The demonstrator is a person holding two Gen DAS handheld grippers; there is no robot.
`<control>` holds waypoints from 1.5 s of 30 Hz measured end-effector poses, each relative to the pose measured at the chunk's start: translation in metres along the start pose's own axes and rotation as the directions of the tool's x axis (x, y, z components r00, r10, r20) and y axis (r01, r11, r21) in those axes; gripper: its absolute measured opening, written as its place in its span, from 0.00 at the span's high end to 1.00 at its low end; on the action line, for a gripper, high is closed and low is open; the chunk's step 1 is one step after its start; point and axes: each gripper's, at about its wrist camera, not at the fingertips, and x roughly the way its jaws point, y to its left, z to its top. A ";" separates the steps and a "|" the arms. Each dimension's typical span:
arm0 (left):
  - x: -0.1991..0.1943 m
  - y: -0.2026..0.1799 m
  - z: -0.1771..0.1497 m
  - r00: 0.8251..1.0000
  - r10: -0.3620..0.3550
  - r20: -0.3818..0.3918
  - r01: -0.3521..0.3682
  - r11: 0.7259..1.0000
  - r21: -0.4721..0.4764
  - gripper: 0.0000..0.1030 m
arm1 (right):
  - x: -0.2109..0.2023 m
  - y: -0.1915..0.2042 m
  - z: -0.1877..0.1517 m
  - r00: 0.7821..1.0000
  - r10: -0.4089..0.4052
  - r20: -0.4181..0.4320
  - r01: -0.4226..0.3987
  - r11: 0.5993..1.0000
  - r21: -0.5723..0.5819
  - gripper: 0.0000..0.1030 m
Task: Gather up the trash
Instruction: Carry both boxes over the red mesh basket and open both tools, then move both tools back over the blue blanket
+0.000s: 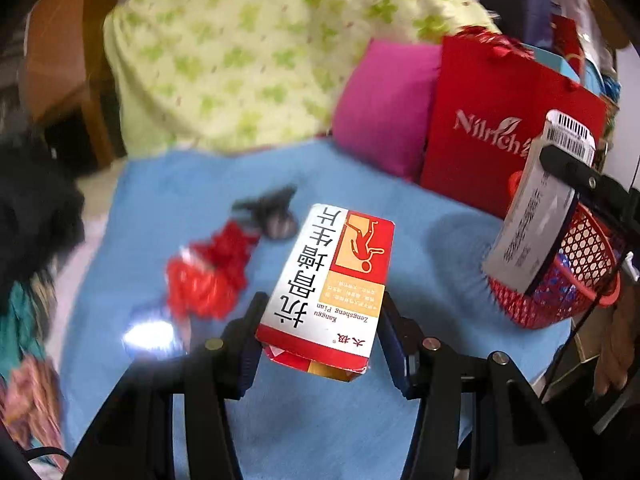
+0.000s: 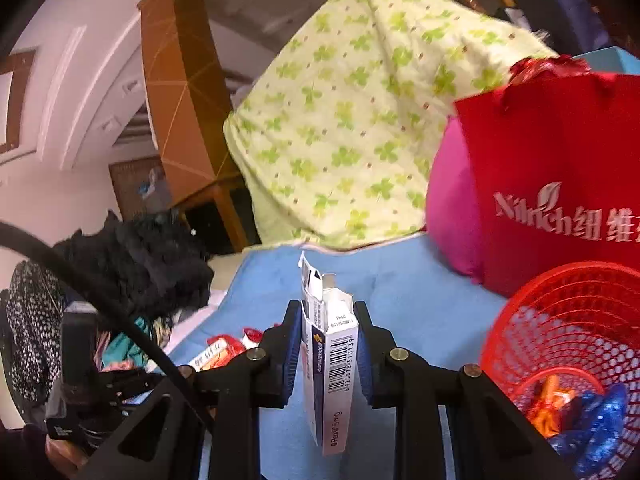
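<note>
I had my right gripper [image 2: 327, 344] clamped on the white medicine box [image 2: 329, 368], its long axis running up and down between the pads, and the red mesh basket [image 2: 560, 320] lay just to its right and below. My left gripper [image 1: 320, 332] gripped the red-and-white carton [image 1: 332, 280], farther from that basket [image 1: 584, 264], so I judged the right should drop first.

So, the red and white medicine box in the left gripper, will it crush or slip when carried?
The red and white medicine box looks like thin cardboard, and its near end flap is open, so it is probably empty, light and easy to dent. The left gripper holds only its near end, so it may sag or twist. The printed card looks glossy, so possibly a little slippery.
</note>
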 end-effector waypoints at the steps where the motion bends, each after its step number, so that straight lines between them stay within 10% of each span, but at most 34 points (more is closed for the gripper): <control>1: -0.005 -0.008 0.006 1.000 0.010 0.019 -0.010 1.000 0.019 0.47 | -0.007 -0.003 0.002 1.000 0.002 0.020 -0.002 1.000 0.008 0.74; 20: -0.037 -0.136 0.065 0.985 -0.065 0.163 0.025 0.972 0.232 0.47 | -0.098 -0.078 0.023 0.957 -0.159 0.242 0.117 0.977 0.179 0.74; 38: 0.024 -0.220 0.072 0.938 -0.342 -0.056 0.346 0.918 0.195 0.40 | -0.121 -0.182 0.008 0.936 -0.338 0.094 0.262 0.853 0.451 0.71; 40: 0.023 -0.220 0.067 0.942 -0.332 -0.058 0.337 0.919 0.204 0.39 | -0.119 -0.190 0.004 0.941 -0.331 0.063 0.261 0.834 0.487 0.65; 42: 0.017 -0.216 0.064 0.948 -0.315 -0.044 0.317 0.922 0.221 0.39 | -0.121 -0.194 0.002 0.941 -0.330 0.075 0.245 0.817 0.523 0.27; 45: 0.005 -0.206 0.060 0.972 -0.235 -0.005 0.228 0.937 0.265 0.39 | -0.126 -0.187 0.006 0.934 -0.338 0.118 0.234 0.826 0.513 0.26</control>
